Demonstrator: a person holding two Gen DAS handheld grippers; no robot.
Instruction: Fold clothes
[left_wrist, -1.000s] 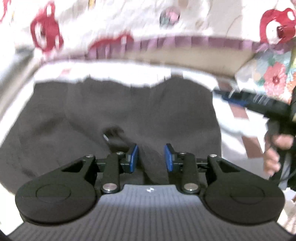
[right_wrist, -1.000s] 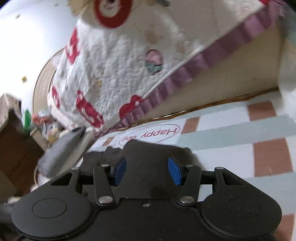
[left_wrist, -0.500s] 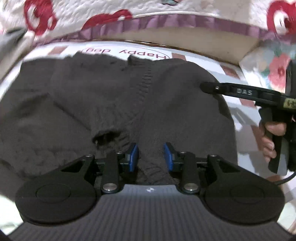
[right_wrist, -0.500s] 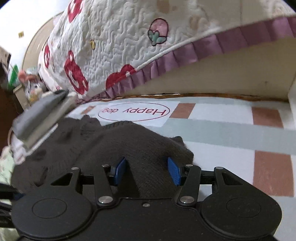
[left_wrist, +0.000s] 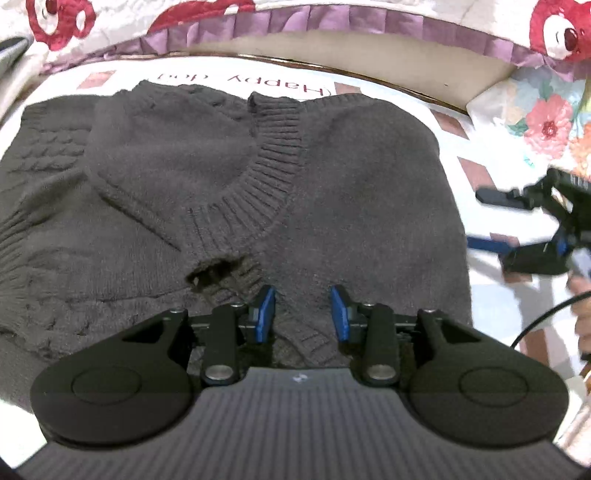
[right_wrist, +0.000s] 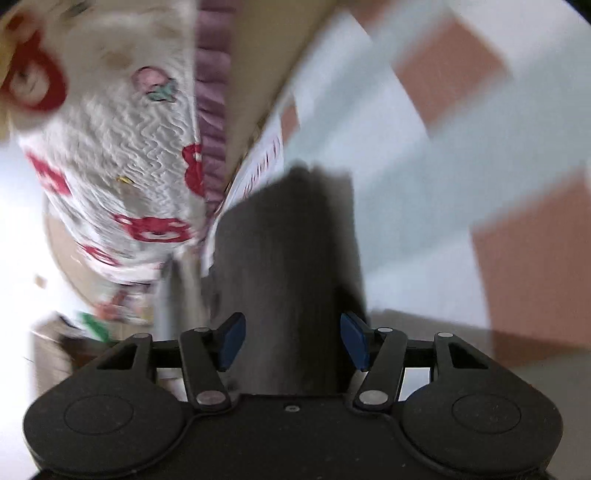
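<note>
On the checked mat (left_wrist: 491, 295), dark ribbed-knit sweater (left_wrist: 332, 177) lies partly folded

I am seeing a quilt (left_wrist: 110, 22) with red bears and a purple frill (left_wrist: 332, 18) hanging above a checked mat (right_wrist: 424, 184); a floral cloth (left_wrist: 546, 110) is lying at the right.

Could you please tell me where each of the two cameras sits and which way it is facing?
Left wrist: sits on the left gripper, looking down over the dark grey knitted sweater; the right gripper shows alongside.
Right wrist: sits on the right gripper, rolled sideways and blurred, its open fingers framing dark fabric.
Shared: the sweater and the white quilt with red bears.
</note>
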